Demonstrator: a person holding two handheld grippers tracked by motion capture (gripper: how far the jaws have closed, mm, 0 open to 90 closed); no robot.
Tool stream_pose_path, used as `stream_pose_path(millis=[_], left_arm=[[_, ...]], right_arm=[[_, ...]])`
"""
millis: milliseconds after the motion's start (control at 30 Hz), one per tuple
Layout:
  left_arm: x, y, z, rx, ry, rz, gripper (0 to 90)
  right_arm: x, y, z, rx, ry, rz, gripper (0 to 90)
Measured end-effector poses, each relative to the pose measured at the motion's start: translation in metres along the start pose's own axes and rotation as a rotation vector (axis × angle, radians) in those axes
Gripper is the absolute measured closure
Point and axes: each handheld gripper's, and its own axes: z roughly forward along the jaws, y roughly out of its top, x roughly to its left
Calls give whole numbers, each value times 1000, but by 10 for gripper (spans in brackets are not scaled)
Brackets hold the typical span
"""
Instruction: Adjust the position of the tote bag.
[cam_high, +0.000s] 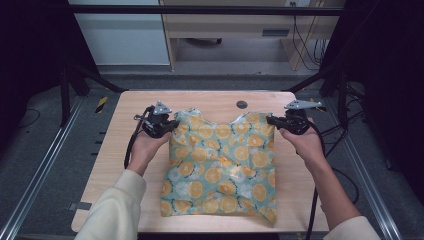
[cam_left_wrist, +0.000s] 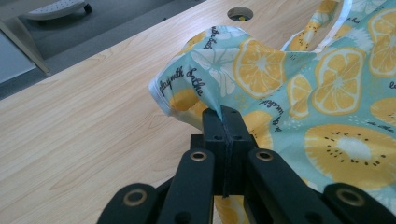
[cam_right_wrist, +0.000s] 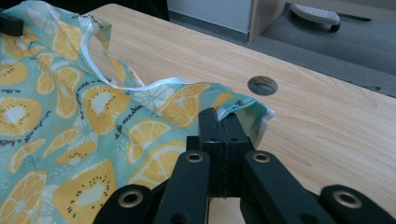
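1. Garment (cam_high: 220, 165), teal with orange-slice print, lies spread on the bench (cam_high: 115, 165), neckline at the far edge, hem toward the person.
2. Left tongs (cam_high: 172, 125) clamped together on the far left shoulder corner; right tongs (cam_high: 271, 120) clamped together on the far right one.
3. Judged stage: both corners gripped, cloth fairly flat; any fold or lift not yet begun.
4. Script on the print partly legible, "play with" near the left corner; the rest too small. No brand label visible.
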Motion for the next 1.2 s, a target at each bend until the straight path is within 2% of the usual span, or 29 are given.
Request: stream_pose_path(millis=[233,400,533,600,700,733,933,1067,1200], left_arm=[[-2,-1,1,3,-3,-3,900],[-6,-4,-4,-6,-2,16,900],[-13,-8,-12,-28,7,31,900],[-18,-12,-19,-32,19,66,900],[-27,-22,-28,-63,24,87,900],[-33,-30,-34,-78,20,94,900],[-47,-46,-46,-114,2,108,900],[-55,-48,-54,-131,-4,124,900],[-58,-43,-61,-153,2,140,900]], right_arm=[[-1,-4,0,-1,2,4,900],[1,-6,-4,-5,5,0,900],[10,-10,-15,-34,13,-23,900],[13,-12,-19,-42,16,-26,900],[22,-19,-30,-64,27,-49,900],[29,-26,-38,-77,40,-74,900],[42,-44,-55,-94,66,-92,900],[48,-52,-67,-116,77,-95,900],[45,-50,-72,-125,69,-95,900]])
